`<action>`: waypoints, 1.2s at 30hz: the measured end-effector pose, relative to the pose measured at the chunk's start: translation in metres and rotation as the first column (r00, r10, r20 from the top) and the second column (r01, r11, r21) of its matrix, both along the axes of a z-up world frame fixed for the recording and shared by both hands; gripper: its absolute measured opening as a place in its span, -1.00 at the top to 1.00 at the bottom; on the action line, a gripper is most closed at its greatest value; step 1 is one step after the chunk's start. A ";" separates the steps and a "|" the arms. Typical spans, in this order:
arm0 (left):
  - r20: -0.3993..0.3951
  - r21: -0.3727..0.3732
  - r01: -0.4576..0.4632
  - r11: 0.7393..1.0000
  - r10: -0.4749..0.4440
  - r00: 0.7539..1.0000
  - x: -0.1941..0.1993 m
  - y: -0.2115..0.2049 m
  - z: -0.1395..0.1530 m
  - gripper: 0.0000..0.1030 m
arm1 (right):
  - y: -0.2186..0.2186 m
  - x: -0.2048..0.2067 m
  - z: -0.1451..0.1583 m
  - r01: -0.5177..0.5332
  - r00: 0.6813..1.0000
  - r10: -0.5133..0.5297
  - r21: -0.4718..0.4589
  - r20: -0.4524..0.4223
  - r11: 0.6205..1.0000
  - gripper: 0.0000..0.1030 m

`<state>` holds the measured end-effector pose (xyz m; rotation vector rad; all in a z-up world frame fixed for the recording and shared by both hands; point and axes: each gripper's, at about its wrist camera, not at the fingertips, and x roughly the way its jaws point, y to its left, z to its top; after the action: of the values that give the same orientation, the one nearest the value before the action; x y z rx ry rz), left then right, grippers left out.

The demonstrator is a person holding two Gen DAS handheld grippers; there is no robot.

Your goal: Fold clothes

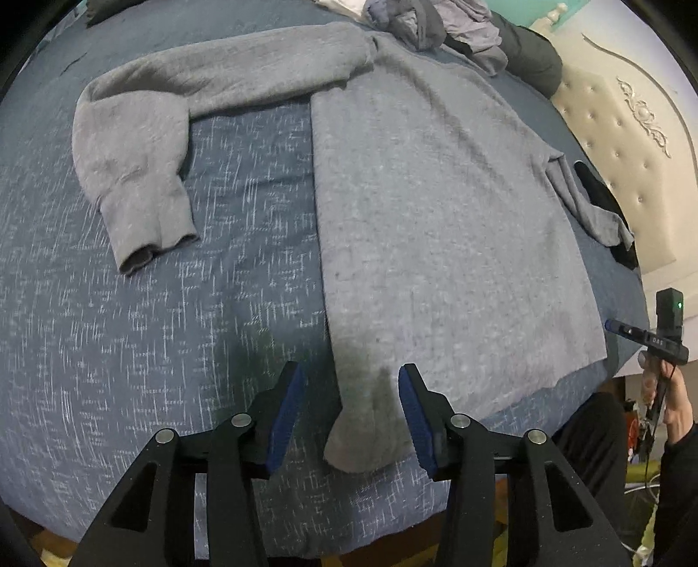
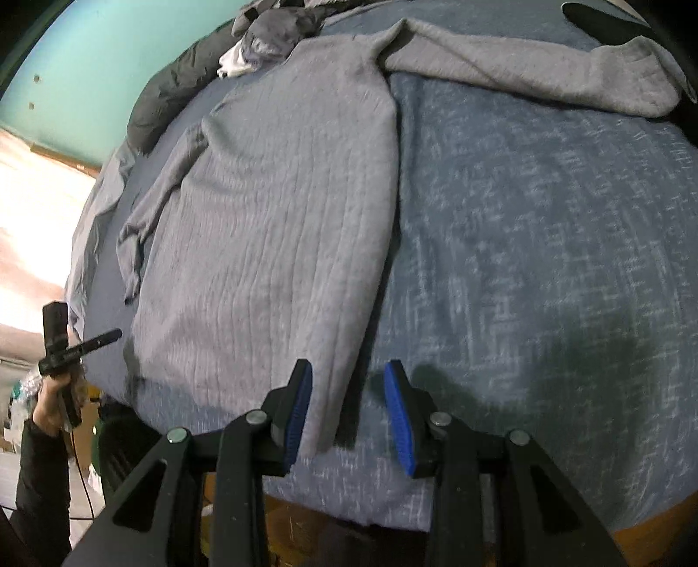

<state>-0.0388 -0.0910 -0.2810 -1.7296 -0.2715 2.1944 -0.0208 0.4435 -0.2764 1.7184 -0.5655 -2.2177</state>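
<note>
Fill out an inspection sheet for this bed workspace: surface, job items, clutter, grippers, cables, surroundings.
Surface: bed cover, blue with white flecks, mostly smooth.
Job's things: grey sweater lying flat, body folded lengthwise, one sleeve spread out to the side, bent at the elbow.
Clutter: pile of clothes at the far end; dark bundle beside it.
Grippers: left gripper open, straddling the sweater's near hem corner; right gripper open, near the hem edge.
Cables: thin cable hanging by the person's hand.
Surroundings: tufted headboard; teal wall.
</note>
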 end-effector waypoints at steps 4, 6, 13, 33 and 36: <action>0.016 0.011 0.012 1.000 -0.012 1.000 0.008 0.001 -0.005 0.04 | -0.009 0.000 -0.011 -0.006 0.999 0.006 -0.017 0.037 1.000 0.23; 0.019 0.012 0.015 1.000 -0.015 1.000 0.011 0.003 -0.007 0.04 | -0.012 0.000 -0.017 -0.012 0.999 0.013 -0.023 0.051 1.000 0.22; 0.005 0.057 0.045 0.997 -0.045 0.999 0.021 0.008 -0.005 0.04 | -0.014 0.001 -0.023 -0.025 0.997 0.028 -0.040 0.069 0.999 0.21; -0.016 0.061 0.095 0.994 -0.094 0.995 0.019 0.028 -0.005 0.09 | -0.046 0.030 -0.005 -0.223 0.975 0.212 0.237 0.070 0.946 0.21; -0.022 0.059 0.097 0.994 -0.096 0.995 0.020 0.028 -0.002 0.09 | -0.049 0.030 -0.003 -0.208 0.978 0.203 0.268 0.047 0.941 0.21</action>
<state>-0.0189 -0.0626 -0.2833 -1.6535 -0.2414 2.1115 0.0095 0.3941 -0.2798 1.8329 -0.0785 -2.2108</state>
